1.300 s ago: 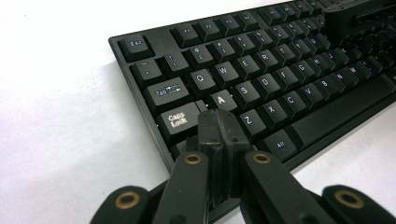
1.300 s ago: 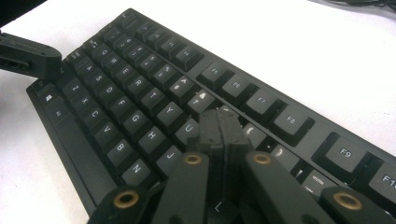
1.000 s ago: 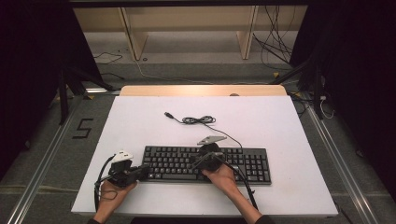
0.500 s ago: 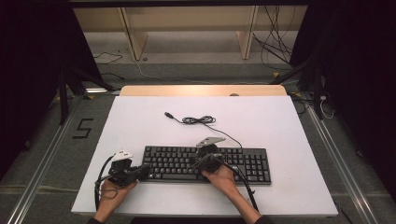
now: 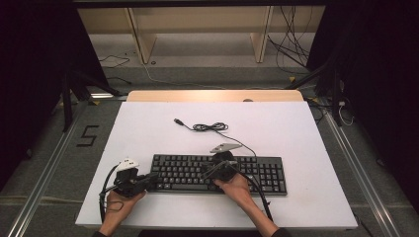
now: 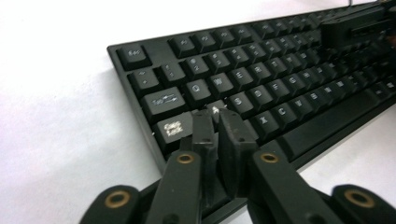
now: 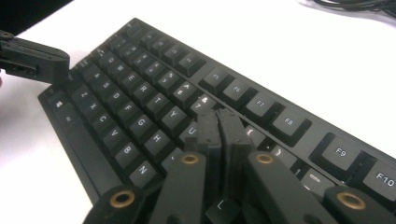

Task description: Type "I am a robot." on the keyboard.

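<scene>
A black keyboard (image 5: 267, 174) lies across the near half of the white table (image 5: 276, 123). My left gripper (image 5: 154, 177) is at its left end; in the left gripper view my left gripper (image 6: 217, 116) rests its tips on the keyboard (image 6: 261, 88) beside Caps Lock. Its jaws have just been opening a crack; they stand almost together with nothing between them. My right gripper (image 5: 205, 174) sits over the middle keys. In the right gripper view my right gripper (image 7: 217, 116) is shut, tips on the keyboard (image 7: 140, 107) near the Y key.
The keyboard's cable (image 5: 210, 127) lies coiled behind it, with a loose plug (image 5: 179, 121) at its left end. A wooden strip (image 5: 212, 96) borders the table's far edge. Shelving and loose wires stand beyond the table.
</scene>
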